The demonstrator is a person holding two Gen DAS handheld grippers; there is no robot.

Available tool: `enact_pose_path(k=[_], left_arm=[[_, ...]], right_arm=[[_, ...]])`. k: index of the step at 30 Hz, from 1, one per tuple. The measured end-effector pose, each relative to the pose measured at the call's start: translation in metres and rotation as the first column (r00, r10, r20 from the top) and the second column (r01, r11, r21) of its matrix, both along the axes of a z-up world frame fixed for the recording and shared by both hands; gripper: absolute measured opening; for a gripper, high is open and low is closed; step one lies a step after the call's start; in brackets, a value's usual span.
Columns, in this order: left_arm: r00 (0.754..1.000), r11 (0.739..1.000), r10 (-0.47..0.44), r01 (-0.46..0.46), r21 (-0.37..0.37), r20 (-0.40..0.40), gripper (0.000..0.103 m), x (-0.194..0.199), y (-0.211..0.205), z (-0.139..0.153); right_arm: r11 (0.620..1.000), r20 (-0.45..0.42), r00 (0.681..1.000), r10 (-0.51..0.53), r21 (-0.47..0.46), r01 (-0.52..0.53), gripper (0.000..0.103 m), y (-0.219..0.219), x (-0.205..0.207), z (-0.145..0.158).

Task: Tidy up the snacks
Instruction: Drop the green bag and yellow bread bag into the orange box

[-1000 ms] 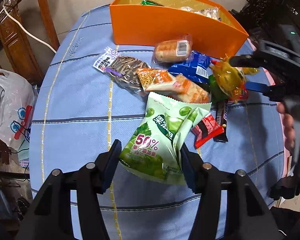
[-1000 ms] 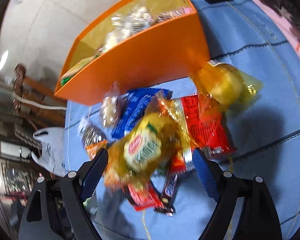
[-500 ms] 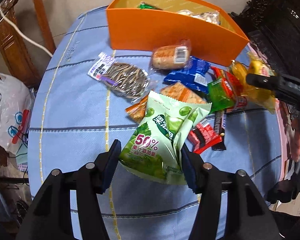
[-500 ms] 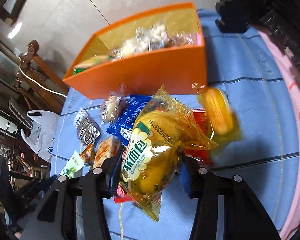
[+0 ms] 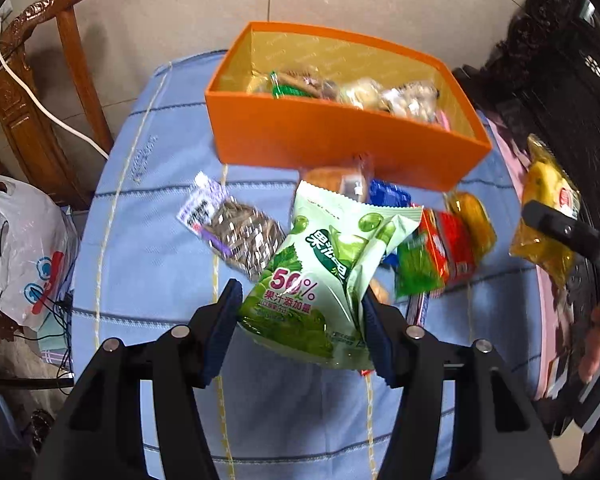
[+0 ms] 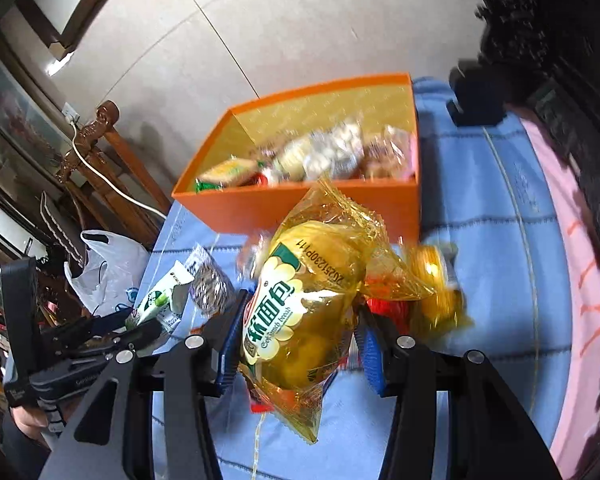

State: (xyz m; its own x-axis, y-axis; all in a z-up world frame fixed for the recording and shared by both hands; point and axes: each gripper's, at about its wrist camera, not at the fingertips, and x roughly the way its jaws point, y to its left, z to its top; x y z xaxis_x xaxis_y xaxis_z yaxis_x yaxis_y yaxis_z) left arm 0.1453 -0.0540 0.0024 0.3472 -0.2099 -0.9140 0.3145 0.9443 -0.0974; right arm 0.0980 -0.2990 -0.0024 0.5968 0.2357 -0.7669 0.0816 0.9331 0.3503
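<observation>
Carry step: my left claw (image 5: 300,312) clamps the green pouch (image 5: 320,268), right claw (image 6: 296,340) the yellow bread bag (image 6: 300,316); next, release both over the orange box (image 5: 340,140) at twelve o'clock.

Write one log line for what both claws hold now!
left claw: green pouch | right claw: yellow bread bag | orange box: ahead

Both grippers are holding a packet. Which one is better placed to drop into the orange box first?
Probably left: its gripper holds the green pouch straight before the orange box; the right gripper's yellow bread packet sits off its corner.
</observation>
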Motion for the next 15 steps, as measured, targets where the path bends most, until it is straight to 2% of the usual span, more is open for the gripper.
enact_pose_path(k=[8,15], left_arm=[[0.997,1.0,0.001,-0.001,-0.004,0.071,0.057,0.055,-0.019,0.033],[0.993,1.0,0.002,0.0,-0.02,0.122,0.057,0.117,-0.041,0.052]], right_arm=[[0.999,0.065,0.998,0.007,-0.052,-0.004,0.05,-0.011,0.053,0.024],[0.996,0.083,0.997,0.0,-0.089,0.007,0.05,-0.023,0.106,0.027]])
